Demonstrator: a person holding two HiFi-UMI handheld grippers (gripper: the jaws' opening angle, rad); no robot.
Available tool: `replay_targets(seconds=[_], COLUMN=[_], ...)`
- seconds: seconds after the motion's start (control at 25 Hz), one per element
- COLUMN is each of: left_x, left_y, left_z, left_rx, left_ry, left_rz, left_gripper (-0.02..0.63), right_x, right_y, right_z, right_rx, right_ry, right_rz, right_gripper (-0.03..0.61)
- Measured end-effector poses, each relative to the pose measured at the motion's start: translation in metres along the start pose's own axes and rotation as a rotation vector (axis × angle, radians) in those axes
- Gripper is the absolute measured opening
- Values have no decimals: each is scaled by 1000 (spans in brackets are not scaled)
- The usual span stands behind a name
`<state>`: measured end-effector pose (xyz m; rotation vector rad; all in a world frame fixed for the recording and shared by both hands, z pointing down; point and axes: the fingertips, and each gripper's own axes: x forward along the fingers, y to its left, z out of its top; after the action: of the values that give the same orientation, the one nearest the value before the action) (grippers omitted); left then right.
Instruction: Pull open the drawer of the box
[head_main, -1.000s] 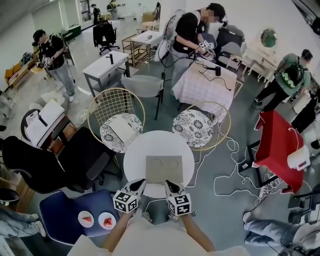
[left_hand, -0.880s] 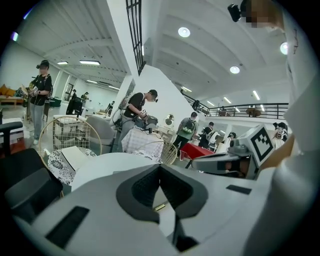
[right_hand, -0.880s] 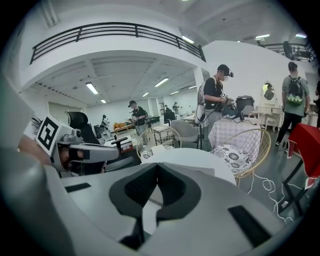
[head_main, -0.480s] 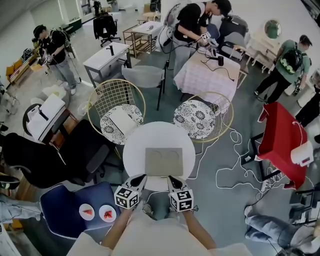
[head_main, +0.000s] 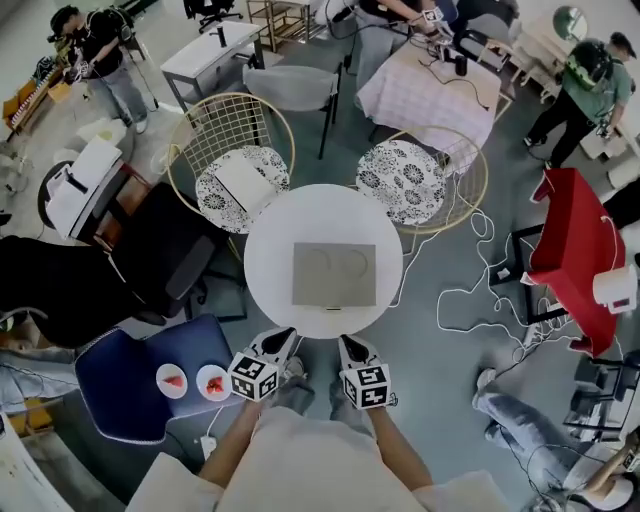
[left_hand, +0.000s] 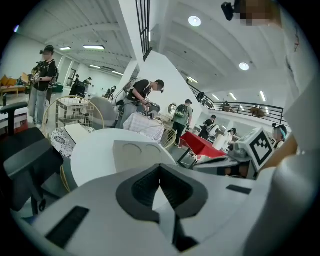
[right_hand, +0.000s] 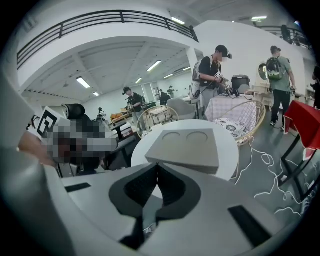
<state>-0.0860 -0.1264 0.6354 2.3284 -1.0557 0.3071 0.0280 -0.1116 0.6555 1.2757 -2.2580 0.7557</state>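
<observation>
The left hand-held gripper (head_main: 281, 337) and right hand-held gripper (head_main: 346, 343) are hovering empty, jaws pressed together, just short of the bench (head_main: 320, 215), so spreading one for the box's (head_main: 334, 275) unseen drawer while the other braces looks wisest.

Open lab hall, people (head_main: 103, 55) at scattered tables (head_main: 205, 52), floor cables (head_main: 470, 296)

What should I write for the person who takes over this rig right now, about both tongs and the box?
Left tongs: shut, empty, at the near edge of the round white table.
Right tongs: shut, empty, beside the left ones.
Box: flat at the table's middle, untouched.
Done: nothing; no drawer stands out from the box.
Left: reach the box, grip its drawer, pull it open.
</observation>
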Motion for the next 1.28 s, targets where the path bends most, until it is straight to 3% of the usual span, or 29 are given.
replay_targets(seconds=[0.4,0.6,0.92,1.28], left_x=[3,5,36,82], left_y=[-7,-4,18,68], left_z=[-77,-100,-87,-35], left_rx=[-65,-90,-59,54], left_ry=[91,122,116,93], left_rz=[-8,-3,-1,7], left_gripper=[11,11,11,12], right_x=[1,2,3,4], right_y=[18,18,10,0], right_z=[-83,-106,-105,-99], right_rx=[45,62,62,70], right_ry=[129,168,178,180], right_rz=[40,41,37,26], right_gripper=[15,15,15,15])
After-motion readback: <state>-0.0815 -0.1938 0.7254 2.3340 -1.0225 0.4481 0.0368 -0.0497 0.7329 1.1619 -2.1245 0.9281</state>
